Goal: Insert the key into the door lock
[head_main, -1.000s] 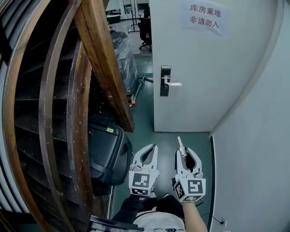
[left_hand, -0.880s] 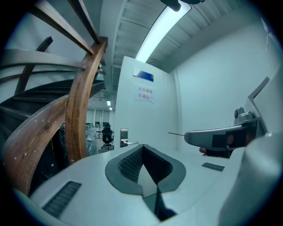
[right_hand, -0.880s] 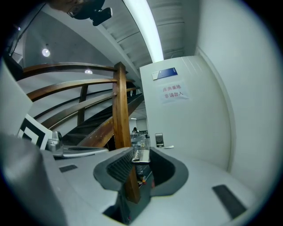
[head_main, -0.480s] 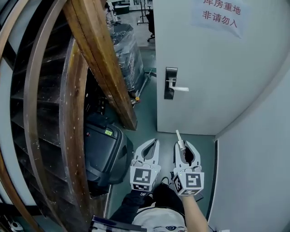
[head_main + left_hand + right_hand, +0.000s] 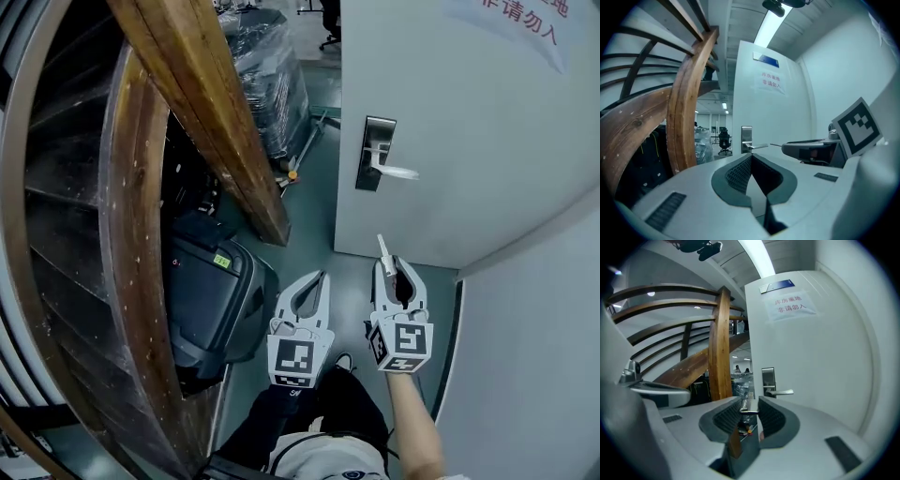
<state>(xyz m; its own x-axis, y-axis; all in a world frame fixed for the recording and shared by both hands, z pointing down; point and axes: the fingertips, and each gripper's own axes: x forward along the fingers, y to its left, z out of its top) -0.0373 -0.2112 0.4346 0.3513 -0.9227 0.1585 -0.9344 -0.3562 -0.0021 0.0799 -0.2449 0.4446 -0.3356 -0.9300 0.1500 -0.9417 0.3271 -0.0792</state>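
**Item: key [image 5: 383, 251].** Clamped in the right gripper [image 5: 394, 269]. The jaws are closed on its head, and the blade sticks out past the tips, pointing towards the door [image 5: 469, 141]. It is well apart from the lock.

**Item: door lock [image 5: 377, 153].** A dark plate at the door's left edge, with a lever handle [image 5: 398, 172] pointing right. The right gripper view has the plate just above the jaw gap and slightly right of it. The keyhole itself is too small to make out (probably below the lever, though that is a guess).

**Item: left gripper [image 5: 317, 279].** Jaws together on nothing, held beside the right gripper.

**Item: surroundings.** A wooden stair beam [image 5: 202, 112] and a black case [image 5: 211, 300], both left of the approach path.

**Handling note.**
- The step in hand appears to be the approach.
- The blade is best kept level and square to the plate.
- The right gripper view should be centred on the plate while closing in.
- The approach should slow once the keyhole can be made out.
- The lever is to be passed underneath, not brushed.
- The grip should stay firm so the key does not pivot when its tip touches the plate.
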